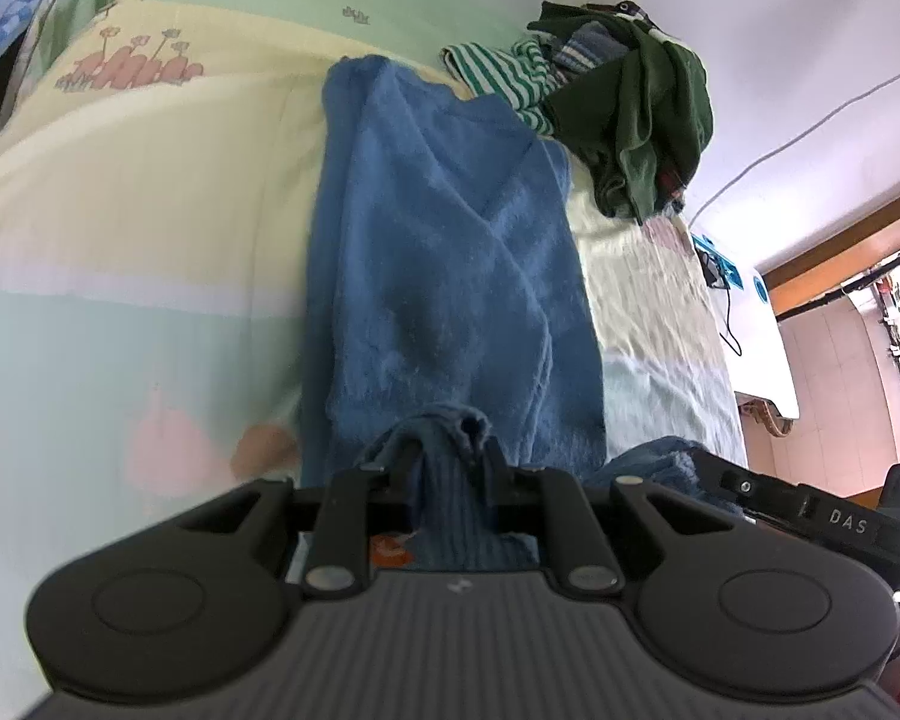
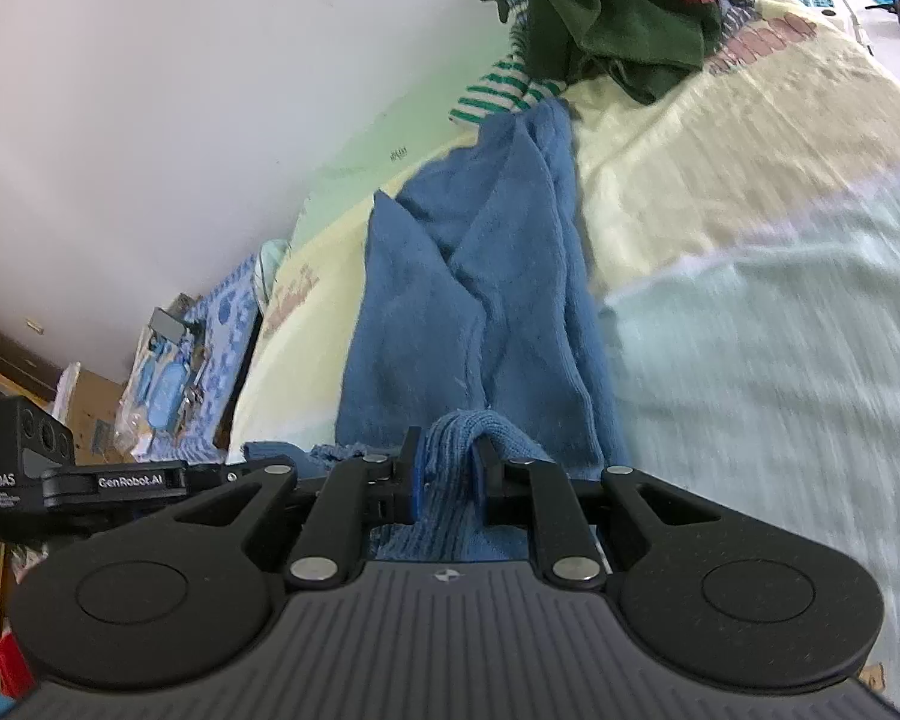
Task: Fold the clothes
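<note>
Blue fleece garment (image 1: 444, 252) lies stretched lengthwise down the bedsheet (image 1: 138, 192), and both grippers have hold of its near end. Left gripper (image 1: 447, 468) is clamped tight on a bunched fold of the ribbed blue hem, cloth puckering up between its black fingers (image 1: 411, 468). Right gripper (image 2: 447, 471) does the same on its own side: blue-padded fingers (image 2: 414, 480) pinch a rolled ridge of hem, fabric spilling down behind them.

Taking the blue garment as the landmark: beyond its far end sits a heap of clothes, a dark green garment (image 1: 642, 120) on top with a green-and-white striped piece (image 1: 498, 72) poking out beside it, just touching the blue cloth's far corner. From the left wrist view, pastel sheet with pink flower print spreads out to the left of the garment, and pale rumpled sheet runs along its right edge. A white wall (image 2: 150, 90) rises past the bed's far side. In the right wrist view the other gripper's body, lettered GenRobot.AI, shows just left of the garment's near end.
</note>
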### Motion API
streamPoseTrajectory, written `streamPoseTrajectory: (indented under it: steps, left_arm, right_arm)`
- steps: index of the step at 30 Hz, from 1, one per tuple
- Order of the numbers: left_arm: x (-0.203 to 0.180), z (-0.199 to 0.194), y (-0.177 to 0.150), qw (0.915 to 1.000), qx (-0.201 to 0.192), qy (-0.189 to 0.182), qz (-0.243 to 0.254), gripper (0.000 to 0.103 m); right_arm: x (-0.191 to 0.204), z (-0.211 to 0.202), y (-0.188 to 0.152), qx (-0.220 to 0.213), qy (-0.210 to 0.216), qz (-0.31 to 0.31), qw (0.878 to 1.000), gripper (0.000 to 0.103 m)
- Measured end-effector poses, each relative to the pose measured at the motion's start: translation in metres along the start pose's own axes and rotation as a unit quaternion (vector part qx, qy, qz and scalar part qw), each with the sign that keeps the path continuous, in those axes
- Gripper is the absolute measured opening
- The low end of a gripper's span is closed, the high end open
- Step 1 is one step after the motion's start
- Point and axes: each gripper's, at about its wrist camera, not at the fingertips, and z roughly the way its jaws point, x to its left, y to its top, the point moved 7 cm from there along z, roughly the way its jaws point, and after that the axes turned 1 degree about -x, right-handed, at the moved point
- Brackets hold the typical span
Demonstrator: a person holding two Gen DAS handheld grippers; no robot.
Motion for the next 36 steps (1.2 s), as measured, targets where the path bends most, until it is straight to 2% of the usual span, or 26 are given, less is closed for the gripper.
streamPoseTrajectory:
  steps: [11,25,36]
  left_arm:
    - [0.014,0.021,0.018,0.9994,0.011,0.006,-0.033,0.014]
    - [0.014,0.036,0.04,0.9994,0.004,0.019,-0.029,0.014]
    - [0.021,0.051,0.046,0.9988,0.008,0.028,-0.04,0.015]
  right_arm:
    - [-0.004,0.02,0.016,-0.007,-0.004,0.002,1.0,0.016]
    - [-0.008,0.036,0.037,-0.017,-0.023,0.003,1.0,0.016]
    - [-0.018,0.056,0.043,-0.001,-0.041,0.01,0.999,0.016]
